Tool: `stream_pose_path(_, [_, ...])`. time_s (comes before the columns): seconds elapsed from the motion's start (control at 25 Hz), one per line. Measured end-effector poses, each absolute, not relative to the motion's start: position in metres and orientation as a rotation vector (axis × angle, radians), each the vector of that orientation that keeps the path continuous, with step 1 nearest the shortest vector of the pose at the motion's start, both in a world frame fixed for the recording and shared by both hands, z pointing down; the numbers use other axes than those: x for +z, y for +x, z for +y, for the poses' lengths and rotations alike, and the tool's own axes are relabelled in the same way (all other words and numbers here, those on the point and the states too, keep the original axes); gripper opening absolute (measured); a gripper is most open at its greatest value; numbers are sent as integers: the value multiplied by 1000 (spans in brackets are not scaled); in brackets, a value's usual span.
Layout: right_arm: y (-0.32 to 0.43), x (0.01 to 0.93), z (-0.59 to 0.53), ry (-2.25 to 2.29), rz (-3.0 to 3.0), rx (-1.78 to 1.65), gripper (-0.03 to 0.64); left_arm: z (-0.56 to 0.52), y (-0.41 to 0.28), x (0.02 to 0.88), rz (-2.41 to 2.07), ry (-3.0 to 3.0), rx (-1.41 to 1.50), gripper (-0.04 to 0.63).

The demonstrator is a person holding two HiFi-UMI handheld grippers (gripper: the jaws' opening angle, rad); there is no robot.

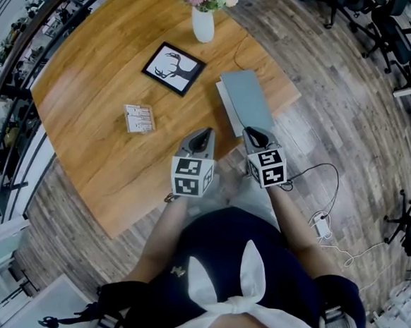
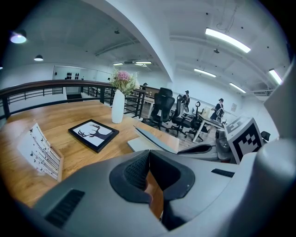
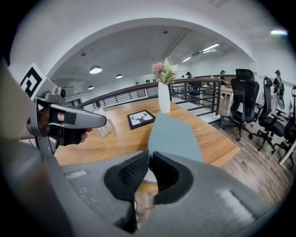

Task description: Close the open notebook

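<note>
The right gripper's (image 3: 150, 157) jaws are nearly together, pinched on the near edge of the notebook's (image 1: 244, 99) blue-grey cover (image 3: 175, 136), which stands tilted above the pages near the table's (image 1: 90, 94) edge. Closing looks half done. The next move calls for lowering the cover flat and releasing, while the left gripper (image 2: 148, 155) hovers beside it, jaws together and empty.

The big brown wooden table (image 1: 90, 101) is smooth with a soft shine. The grey-blue notebook (image 1: 248, 92) has a dull cover – white paper under it. The white vase (image 1: 202, 26) looks glossy. The left gripper (image 1: 206, 133) and right gripper (image 1: 253, 133) are dull grey plastic with bumpy black pads (image 2: 134, 172).
</note>
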State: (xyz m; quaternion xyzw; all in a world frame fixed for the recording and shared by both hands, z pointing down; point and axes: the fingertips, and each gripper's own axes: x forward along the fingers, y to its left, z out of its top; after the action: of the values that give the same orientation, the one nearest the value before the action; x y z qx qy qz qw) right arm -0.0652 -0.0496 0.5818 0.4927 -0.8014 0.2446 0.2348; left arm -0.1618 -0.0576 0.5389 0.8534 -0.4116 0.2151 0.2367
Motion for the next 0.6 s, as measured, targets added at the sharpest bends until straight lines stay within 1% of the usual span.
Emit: stream_pose_path(0.6, [-78, 600, -48, 1313, -2167, 663, 29, -58, -167, 541, -1105, 2345, 604, 18])
